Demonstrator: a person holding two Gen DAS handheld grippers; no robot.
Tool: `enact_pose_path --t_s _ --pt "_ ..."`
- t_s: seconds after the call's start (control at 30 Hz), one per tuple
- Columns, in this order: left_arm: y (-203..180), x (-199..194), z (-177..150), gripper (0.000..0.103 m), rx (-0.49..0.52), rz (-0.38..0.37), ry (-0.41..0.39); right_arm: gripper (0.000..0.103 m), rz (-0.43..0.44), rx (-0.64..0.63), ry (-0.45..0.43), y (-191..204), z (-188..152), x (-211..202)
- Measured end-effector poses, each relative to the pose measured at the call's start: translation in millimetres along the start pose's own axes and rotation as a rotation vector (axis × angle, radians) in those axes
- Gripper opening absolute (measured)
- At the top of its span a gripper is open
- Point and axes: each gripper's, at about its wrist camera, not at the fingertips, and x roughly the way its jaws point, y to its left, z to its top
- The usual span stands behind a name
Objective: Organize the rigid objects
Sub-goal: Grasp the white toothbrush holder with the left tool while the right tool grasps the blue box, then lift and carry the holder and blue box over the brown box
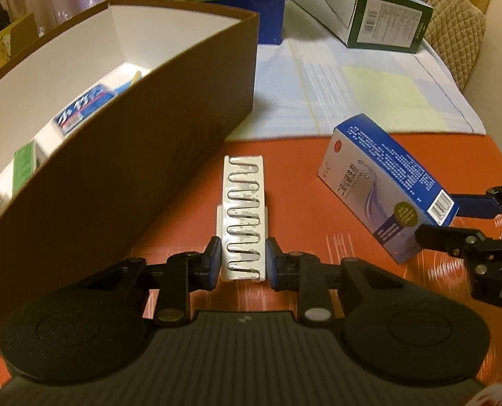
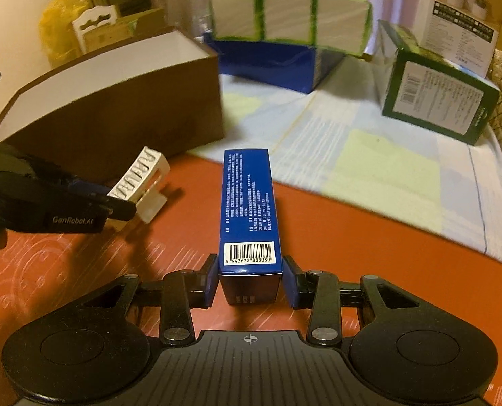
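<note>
My left gripper [image 1: 243, 260] is clamped on the white clip-like piece [image 1: 244, 216] at frame centre, just right of the brown box [image 1: 115, 155]. My right gripper [image 2: 251, 279] pinches the blue carton [image 2: 247, 209] by its barcode end, over the orange tabletop [image 2: 352, 253]. Inside the brown box, at the left of the left wrist view, several small packs [image 1: 81, 110] already lie (so the sorting looks partly done). By my reckoning both held pieces have yet to go in; the bigger cartons at upper right may be none of my business.
</note>
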Motion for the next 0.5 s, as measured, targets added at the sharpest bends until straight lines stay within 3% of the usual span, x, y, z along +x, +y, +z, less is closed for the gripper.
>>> enact_pose_path --t_s 0.4,0.47,0.5 --pt "9 -34 -39 0.023 0.046 -0.042 0.054 0.036 0.079 -0.012 0.044 17 -24 -31" --pt "10 -35 -39 0.026 0.047 -0.044 0.051 0.036 0.088 -0.013 0.048 21 -27 -33" --pt "10 -34 -38 0.033 0.046 -0.044 0.052 0.036 0.088 -0.017 0.05 23 -26 -33"
